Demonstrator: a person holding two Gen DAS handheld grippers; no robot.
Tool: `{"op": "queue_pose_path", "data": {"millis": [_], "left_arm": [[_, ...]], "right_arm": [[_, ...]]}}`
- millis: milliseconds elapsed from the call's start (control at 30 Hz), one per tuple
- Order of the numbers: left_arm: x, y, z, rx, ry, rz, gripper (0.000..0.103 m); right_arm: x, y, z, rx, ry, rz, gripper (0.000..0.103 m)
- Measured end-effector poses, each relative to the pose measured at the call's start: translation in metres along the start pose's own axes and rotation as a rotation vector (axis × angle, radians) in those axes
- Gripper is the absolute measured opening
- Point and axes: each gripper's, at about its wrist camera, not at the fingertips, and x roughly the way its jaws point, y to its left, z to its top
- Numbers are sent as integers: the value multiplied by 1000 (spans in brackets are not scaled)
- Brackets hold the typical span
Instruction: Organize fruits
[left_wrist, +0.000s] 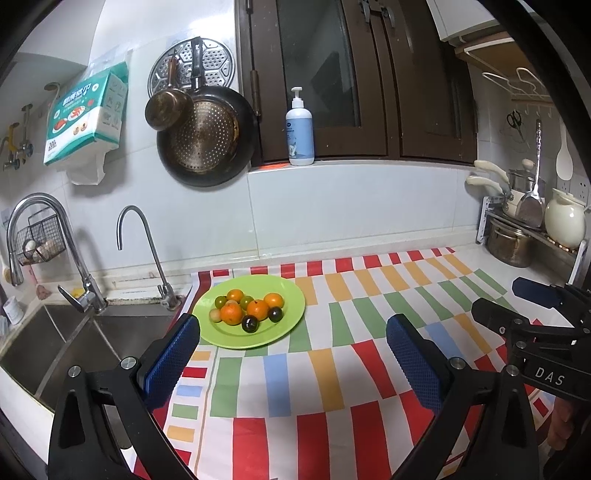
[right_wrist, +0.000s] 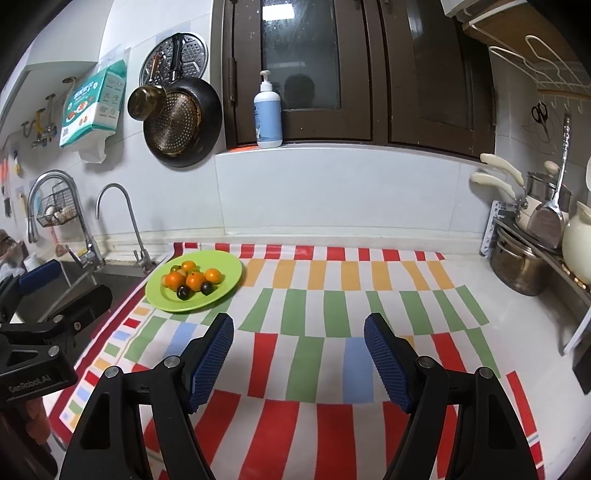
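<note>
A green plate (left_wrist: 288, 295) holds several oranges (left_wrist: 258, 309), green grapes (left_wrist: 221, 301) and dark plums (left_wrist: 249, 324) on a striped cloth (left_wrist: 332, 369). The plate also shows in the right wrist view (right_wrist: 229, 266), at the cloth's far left corner. My left gripper (left_wrist: 293, 334) is open and empty, above the cloth just short of the plate. My right gripper (right_wrist: 299, 330) is open and empty, above the cloth's middle, to the right of the plate. The right gripper also shows at the edge of the left wrist view (left_wrist: 517, 299).
A steel sink (left_wrist: 66, 343) with two taps lies left of the cloth. Pots and a cream jug (right_wrist: 576, 243) stand on a rack at the right. Pans (left_wrist: 207, 144) hang on the back wall; a soap bottle (left_wrist: 300, 129) stands on the sill.
</note>
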Motion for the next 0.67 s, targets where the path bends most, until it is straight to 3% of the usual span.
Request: {"op": "queue_pose_path", "data": {"millis": [667], "left_arm": [[2,-2,0,0,2,-5,103]], "right_arm": [[4,0,-1,2,11,-5,74]]}}
